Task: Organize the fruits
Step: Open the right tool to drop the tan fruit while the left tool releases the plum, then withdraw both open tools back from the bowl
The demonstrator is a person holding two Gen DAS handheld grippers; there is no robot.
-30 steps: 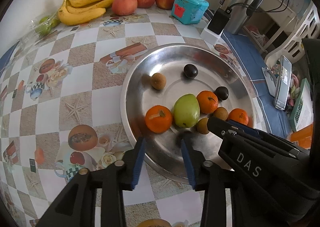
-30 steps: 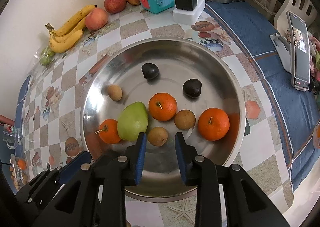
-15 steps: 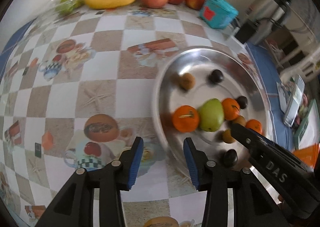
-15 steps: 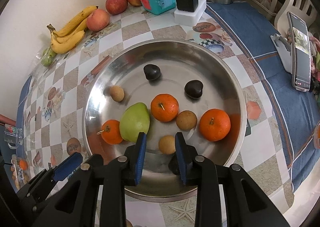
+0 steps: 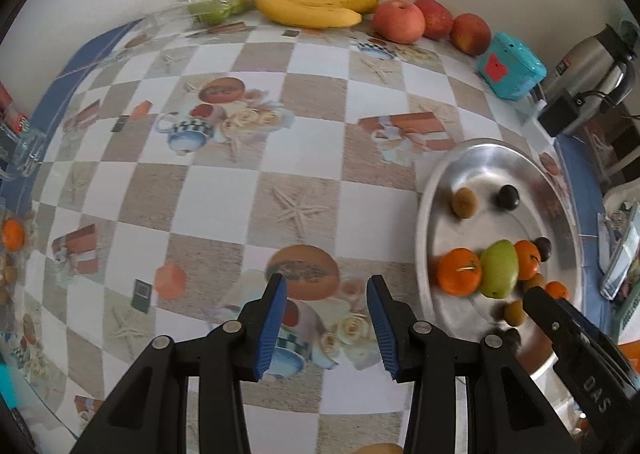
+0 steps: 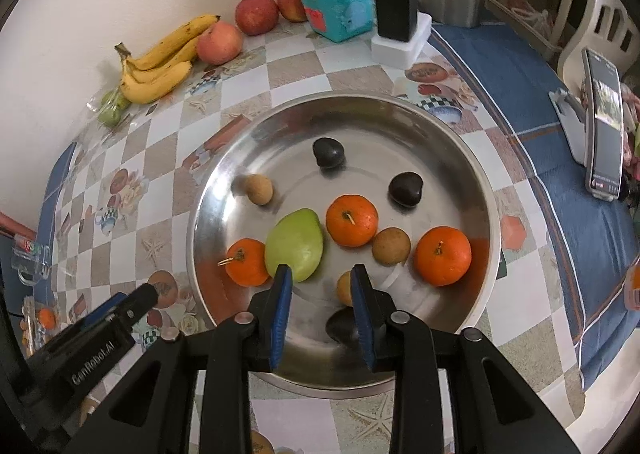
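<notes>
Our right hand-held gripper had just opened, empty, over the tray's near edge, perhaps above a dark fruit; the left hand-held gripper hung open over the bench.

Both handheld tools, left gripper and right gripper, are matte black plastic linkages with silver round rivets and ribbed blue finger pads, the side of one printed "GenRobot.AI" and the other "DAS" in white lettering.
</notes>
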